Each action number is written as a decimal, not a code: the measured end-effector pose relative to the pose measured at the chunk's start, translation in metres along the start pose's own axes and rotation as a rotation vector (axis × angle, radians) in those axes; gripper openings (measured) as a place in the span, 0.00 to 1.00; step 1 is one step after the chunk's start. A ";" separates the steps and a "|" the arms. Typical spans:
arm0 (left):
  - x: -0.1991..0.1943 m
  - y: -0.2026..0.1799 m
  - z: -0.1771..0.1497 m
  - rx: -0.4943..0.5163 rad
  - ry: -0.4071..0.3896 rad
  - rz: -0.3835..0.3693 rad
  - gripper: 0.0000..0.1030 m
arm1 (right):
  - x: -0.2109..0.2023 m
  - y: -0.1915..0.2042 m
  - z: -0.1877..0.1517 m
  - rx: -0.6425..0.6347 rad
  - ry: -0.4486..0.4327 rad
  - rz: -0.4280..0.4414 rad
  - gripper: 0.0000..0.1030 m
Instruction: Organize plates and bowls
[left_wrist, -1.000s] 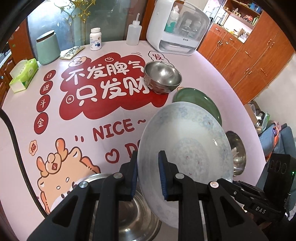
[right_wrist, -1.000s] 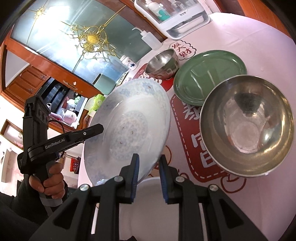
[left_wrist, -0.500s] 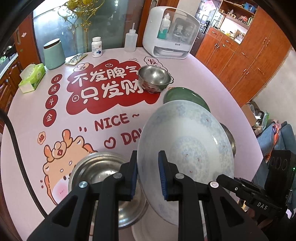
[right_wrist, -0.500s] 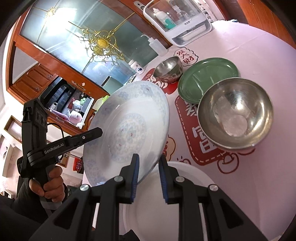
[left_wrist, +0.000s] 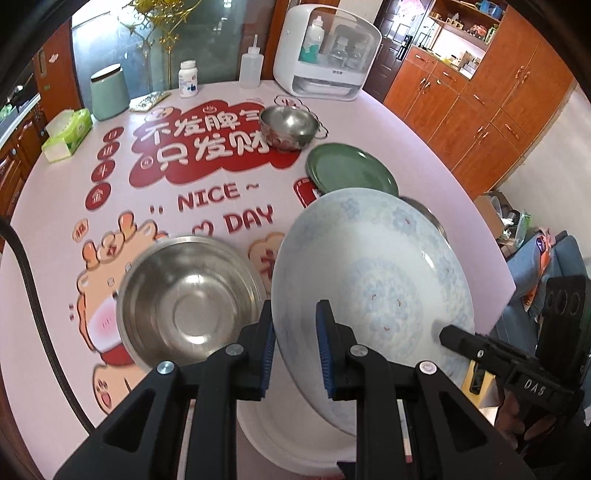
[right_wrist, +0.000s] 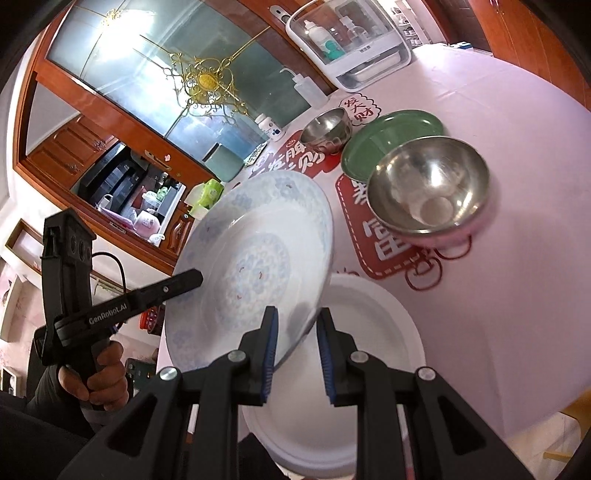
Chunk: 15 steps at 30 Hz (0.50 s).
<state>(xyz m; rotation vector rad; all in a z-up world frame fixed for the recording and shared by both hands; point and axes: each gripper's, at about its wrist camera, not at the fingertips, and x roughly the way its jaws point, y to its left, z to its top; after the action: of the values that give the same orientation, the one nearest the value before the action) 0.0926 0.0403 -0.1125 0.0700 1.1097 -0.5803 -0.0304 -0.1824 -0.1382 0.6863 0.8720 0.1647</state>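
Observation:
A large white plate with a blue pattern (left_wrist: 373, 280) is held up in the air, tilted, above the table. My left gripper (left_wrist: 295, 343) is shut on its rim from one side, and my right gripper (right_wrist: 295, 354) is shut on the opposite rim (right_wrist: 255, 266). Below it lies a plain white plate (right_wrist: 369, 354), also in the left wrist view (left_wrist: 280, 435). A large steel bowl (left_wrist: 188, 299) sits to the left. Another steel bowl (right_wrist: 428, 188) sits by a green plate (left_wrist: 351, 170), with a small steel bowl (left_wrist: 290, 125) farther back.
The round table (left_wrist: 424, 147) has a pink printed cover. At its far edge stand a white appliance (left_wrist: 325, 55), a squeeze bottle (left_wrist: 251, 66), a pill bottle (left_wrist: 187, 79), a green canister (left_wrist: 109, 92) and a tissue pack (left_wrist: 66, 134). Wooden cabinets (left_wrist: 498, 92) stand to the right.
Both grippers have lifted the patterned plate and drawn back towards the near table edge. More of the table, the large steel bowl and the white plate beneath show.

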 end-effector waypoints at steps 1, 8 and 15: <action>0.000 -0.001 -0.005 -0.005 0.005 -0.003 0.18 | -0.003 0.001 -0.003 -0.006 0.004 -0.008 0.20; 0.000 -0.003 -0.039 -0.022 0.032 -0.005 0.18 | -0.014 0.002 -0.018 -0.039 0.029 -0.030 0.20; 0.003 -0.006 -0.063 -0.048 0.061 -0.005 0.18 | -0.014 -0.002 -0.030 -0.055 0.077 -0.064 0.20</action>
<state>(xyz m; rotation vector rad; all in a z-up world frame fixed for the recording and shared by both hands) 0.0389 0.0555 -0.1428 0.0441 1.1827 -0.5588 -0.0619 -0.1748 -0.1436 0.6034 0.9592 0.1582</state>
